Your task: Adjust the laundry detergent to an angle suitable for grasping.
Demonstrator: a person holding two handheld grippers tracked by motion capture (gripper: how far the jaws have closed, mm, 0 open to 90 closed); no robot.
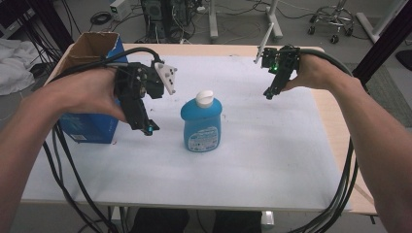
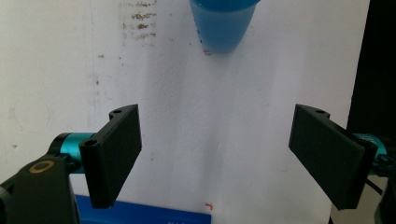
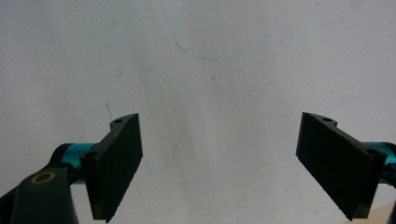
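A blue bottle point(image 1: 202, 124) with a white cap stands upright near the middle of the white table cover point(image 1: 272, 145). My left gripper point(image 1: 147, 127) hangs just left of the bottle, a little above the cover, open and empty. In the left gripper view the blue bottle point(image 2: 224, 23) is at the top edge, ahead of the wide-apart jaws of the left gripper point(image 2: 217, 154). My right gripper point(image 1: 270, 93) is held over the far right of the cover, well away from the bottle. The right gripper point(image 3: 219, 158) is open over bare white cover with faint blue pen marks.
A blue cardboard box point(image 1: 92, 92) with its top open stands at the table's left edge, right behind my left hand; the box point(image 2: 140, 215) is also at the bottom of the left gripper view. Cables trail off the table's front. Chair legs and computer gear stand beyond the far edge.
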